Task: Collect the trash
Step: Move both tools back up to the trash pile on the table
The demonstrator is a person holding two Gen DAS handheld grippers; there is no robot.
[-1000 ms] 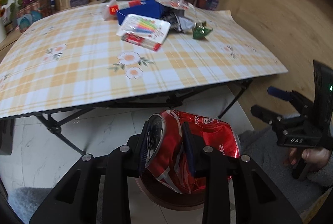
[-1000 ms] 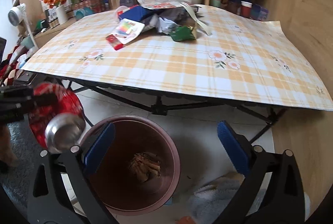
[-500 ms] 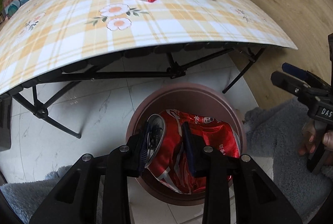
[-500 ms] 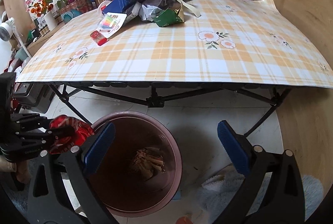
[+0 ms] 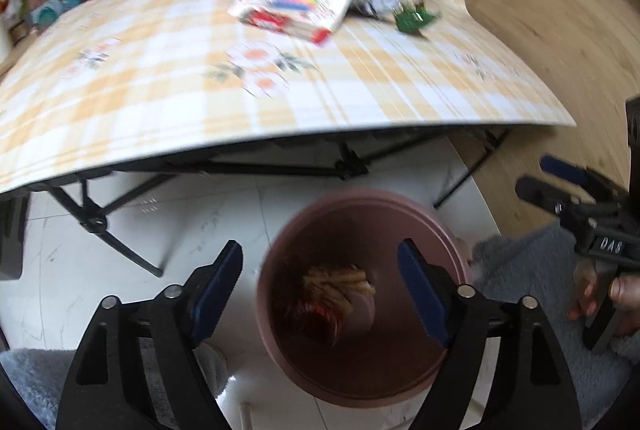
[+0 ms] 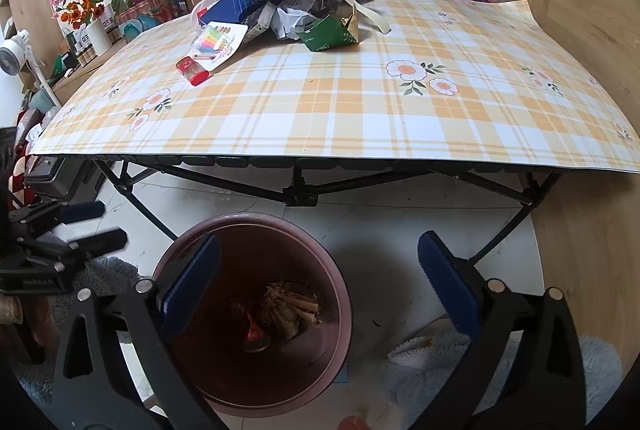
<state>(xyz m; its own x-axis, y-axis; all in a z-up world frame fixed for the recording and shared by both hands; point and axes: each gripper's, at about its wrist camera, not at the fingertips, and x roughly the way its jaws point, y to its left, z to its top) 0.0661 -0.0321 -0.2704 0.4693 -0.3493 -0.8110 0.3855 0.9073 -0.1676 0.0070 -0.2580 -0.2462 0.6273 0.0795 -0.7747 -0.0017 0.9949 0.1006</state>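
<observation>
Bin (image 6: 340, 294) below table (image 6: 320, 110), wrapper pile (image 6: 316, 18) far side

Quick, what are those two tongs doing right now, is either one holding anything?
Left tongs: jaws opening, nothing between them; the red can lies down in the bin.
Right tongs: open, holding nothing.

A smooth plastic bin (image 6: 340, 294) stands on glossy marble-look floor tiles (image 6: 400, 214), beside grey fluffy cloth (image 6: 432, 362).
</observation>
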